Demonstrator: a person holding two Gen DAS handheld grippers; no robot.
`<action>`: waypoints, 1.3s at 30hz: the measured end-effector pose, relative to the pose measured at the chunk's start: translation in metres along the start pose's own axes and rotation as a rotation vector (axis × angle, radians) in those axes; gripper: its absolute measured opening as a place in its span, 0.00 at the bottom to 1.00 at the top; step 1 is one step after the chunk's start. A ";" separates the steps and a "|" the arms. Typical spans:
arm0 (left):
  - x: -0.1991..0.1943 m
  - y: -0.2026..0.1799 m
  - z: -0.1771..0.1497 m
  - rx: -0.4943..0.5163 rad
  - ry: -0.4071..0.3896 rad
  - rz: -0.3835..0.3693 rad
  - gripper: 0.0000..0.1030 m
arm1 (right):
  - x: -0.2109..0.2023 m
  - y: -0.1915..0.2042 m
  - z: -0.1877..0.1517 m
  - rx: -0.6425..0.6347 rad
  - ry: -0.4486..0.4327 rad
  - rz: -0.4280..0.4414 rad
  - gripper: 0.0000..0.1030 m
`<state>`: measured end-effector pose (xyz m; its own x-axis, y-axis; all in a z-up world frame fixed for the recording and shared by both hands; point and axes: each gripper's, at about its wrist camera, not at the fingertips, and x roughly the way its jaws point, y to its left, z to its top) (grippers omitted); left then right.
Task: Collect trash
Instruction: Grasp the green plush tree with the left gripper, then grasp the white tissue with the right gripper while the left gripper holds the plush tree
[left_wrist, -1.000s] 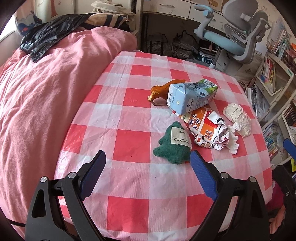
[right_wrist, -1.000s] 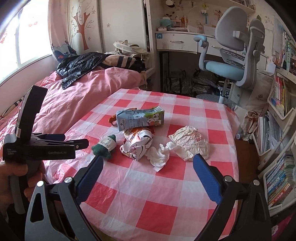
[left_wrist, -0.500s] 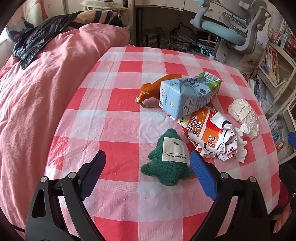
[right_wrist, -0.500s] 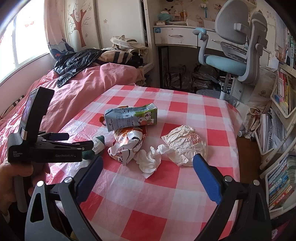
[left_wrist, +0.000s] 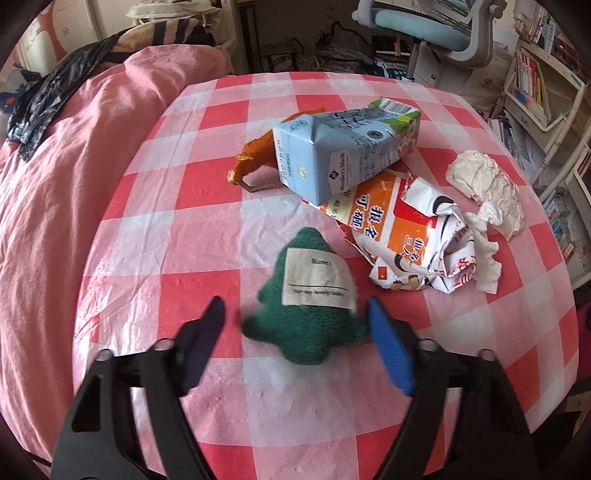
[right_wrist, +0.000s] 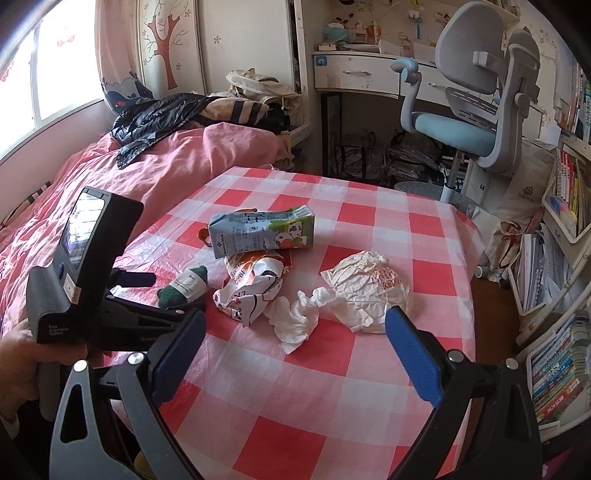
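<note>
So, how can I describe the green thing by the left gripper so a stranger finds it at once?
Look at the checked table beside the pink bed. Nearest the left gripper lies a green felt tree. Unlike the carton and wrappers behind it, it is fuzzy, with a white name label.

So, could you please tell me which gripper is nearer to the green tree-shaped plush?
Left. The left gripper has its open fingers either side of the green plush; the right gripper hangs back beyond the crumpled tissue.

Bare checked tablecloth (left_wrist: 177, 229) lies open from 9 to 11 o'clock of the green felt tree (left_wrist: 306, 314). The milk carton (left_wrist: 343, 147) at 12 and torn wrapper (left_wrist: 410, 243) at 2 crowd it.
</note>
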<state>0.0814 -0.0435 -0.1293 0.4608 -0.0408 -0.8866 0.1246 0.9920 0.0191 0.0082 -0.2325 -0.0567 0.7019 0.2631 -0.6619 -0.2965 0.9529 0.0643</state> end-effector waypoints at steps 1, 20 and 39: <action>-0.002 -0.001 -0.002 0.004 -0.006 -0.007 0.50 | 0.000 -0.001 0.000 0.001 0.001 -0.002 0.91; -0.077 0.036 0.007 -0.142 -0.197 -0.160 0.36 | 0.050 0.013 -0.003 -0.049 0.160 -0.013 0.77; -0.105 0.054 0.002 -0.174 -0.254 -0.180 0.36 | 0.047 0.022 -0.005 -0.083 0.176 -0.020 0.04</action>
<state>0.0417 0.0142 -0.0337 0.6514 -0.2238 -0.7250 0.0822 0.9707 -0.2258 0.0317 -0.2003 -0.0905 0.5865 0.2070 -0.7831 -0.3410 0.9401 -0.0069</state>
